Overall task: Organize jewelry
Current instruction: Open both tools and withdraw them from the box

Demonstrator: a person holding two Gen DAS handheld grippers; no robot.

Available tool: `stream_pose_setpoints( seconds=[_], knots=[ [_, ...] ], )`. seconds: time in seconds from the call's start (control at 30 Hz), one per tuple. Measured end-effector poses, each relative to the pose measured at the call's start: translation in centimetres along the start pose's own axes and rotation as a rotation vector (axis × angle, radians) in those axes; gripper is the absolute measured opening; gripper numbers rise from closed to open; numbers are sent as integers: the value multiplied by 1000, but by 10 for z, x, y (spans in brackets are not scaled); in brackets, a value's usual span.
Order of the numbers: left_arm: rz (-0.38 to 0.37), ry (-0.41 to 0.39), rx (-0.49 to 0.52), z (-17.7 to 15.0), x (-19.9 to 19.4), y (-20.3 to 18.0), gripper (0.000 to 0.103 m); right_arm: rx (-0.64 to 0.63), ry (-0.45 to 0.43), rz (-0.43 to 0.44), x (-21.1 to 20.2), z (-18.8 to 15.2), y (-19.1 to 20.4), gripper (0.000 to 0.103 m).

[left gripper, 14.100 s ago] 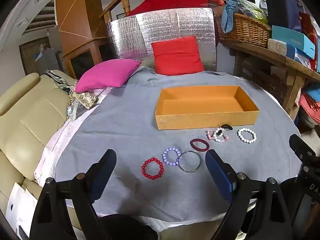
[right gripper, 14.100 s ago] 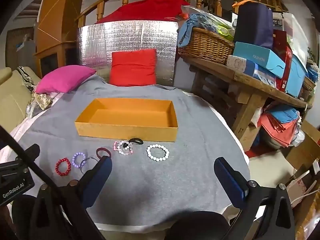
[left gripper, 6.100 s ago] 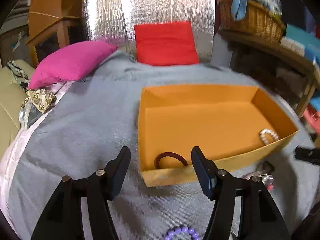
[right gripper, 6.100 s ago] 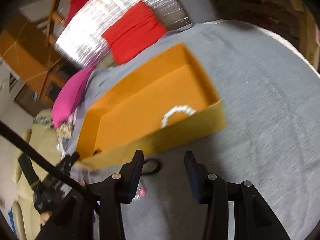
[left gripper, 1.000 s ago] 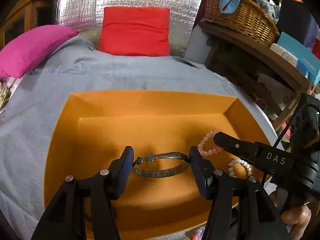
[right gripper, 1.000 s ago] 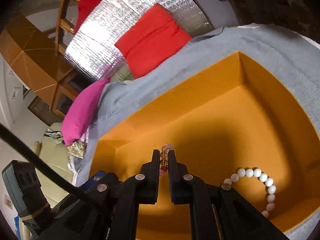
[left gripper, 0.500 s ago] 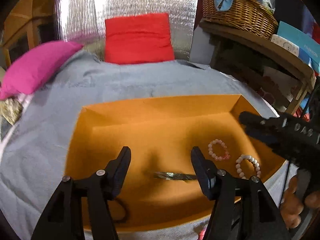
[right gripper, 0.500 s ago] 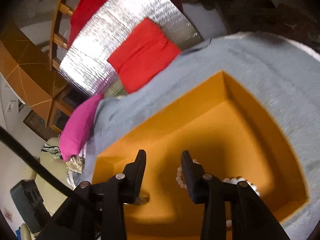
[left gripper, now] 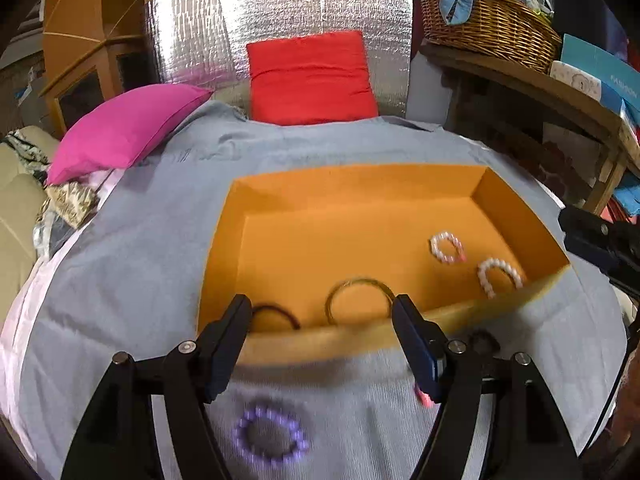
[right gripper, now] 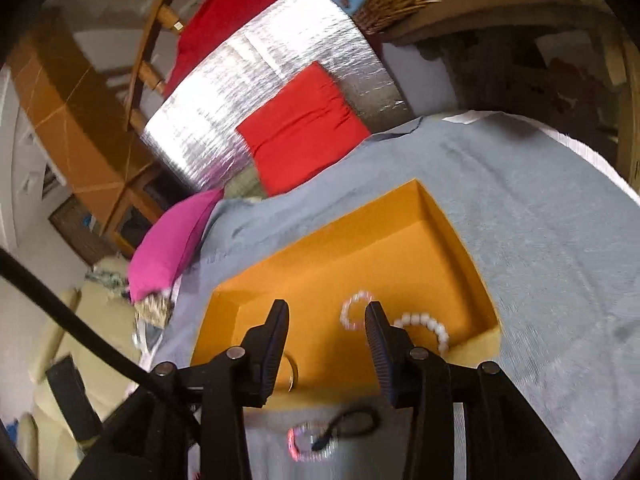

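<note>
Four pieces sit in the orange box (left gripper: 516,216), both tools, left tool (left gripper: 322,318) and right tool (right gripper: 326,320), gape empty, while the purple bracelet (left gripper: 271,436) and pink tangle (right gripper: 310,442) wait near the worktop's front edge.

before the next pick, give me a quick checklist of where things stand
1. Left gripper empty: ok, jaws have just been opening, nothing between them.
2. Right gripper empty: ok, jaws have just been opening, nothing held.
3. Pieces already inside the orange cardboard box: ok, thin metal bangle, dark red ring, pink bead bracelet and white pearl bracelet lie on its floor.
4. Purple bead bracelet boxed: not ok, it lies on the grey cloth in front of the box.
5. Pink and clear bracelets with black loop boxed: not ok, outside the near wall.
6. How many pieces make up that cluster: cannot tell, blurred.
</note>
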State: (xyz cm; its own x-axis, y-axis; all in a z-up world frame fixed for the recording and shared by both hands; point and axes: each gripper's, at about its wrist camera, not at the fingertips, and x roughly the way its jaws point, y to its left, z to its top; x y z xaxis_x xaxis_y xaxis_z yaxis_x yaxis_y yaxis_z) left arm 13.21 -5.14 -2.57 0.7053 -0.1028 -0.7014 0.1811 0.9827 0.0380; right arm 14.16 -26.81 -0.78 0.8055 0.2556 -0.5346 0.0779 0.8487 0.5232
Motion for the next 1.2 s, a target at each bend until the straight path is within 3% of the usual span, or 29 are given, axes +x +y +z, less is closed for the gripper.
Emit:
stream_pose_setpoints(
  seconds=[0.1, 0.3, 0.6, 1.2],
  knots=[
    [6, -11, -14, -19, -16, 4, 75, -23, 25, 6, -15, -19, 2, 55],
    [20, -20, -4, -30, -29, 6, 78, -57, 90, 14, -22, -44, 1, 55],
    [57, -12, 16, -31, -25, 11, 78, -95, 217, 9, 8, -57, 9, 55],
    [76, 9, 76, -35, -20, 5, 78, -79, 257, 9, 15, -57, 9, 55]
  ],
)
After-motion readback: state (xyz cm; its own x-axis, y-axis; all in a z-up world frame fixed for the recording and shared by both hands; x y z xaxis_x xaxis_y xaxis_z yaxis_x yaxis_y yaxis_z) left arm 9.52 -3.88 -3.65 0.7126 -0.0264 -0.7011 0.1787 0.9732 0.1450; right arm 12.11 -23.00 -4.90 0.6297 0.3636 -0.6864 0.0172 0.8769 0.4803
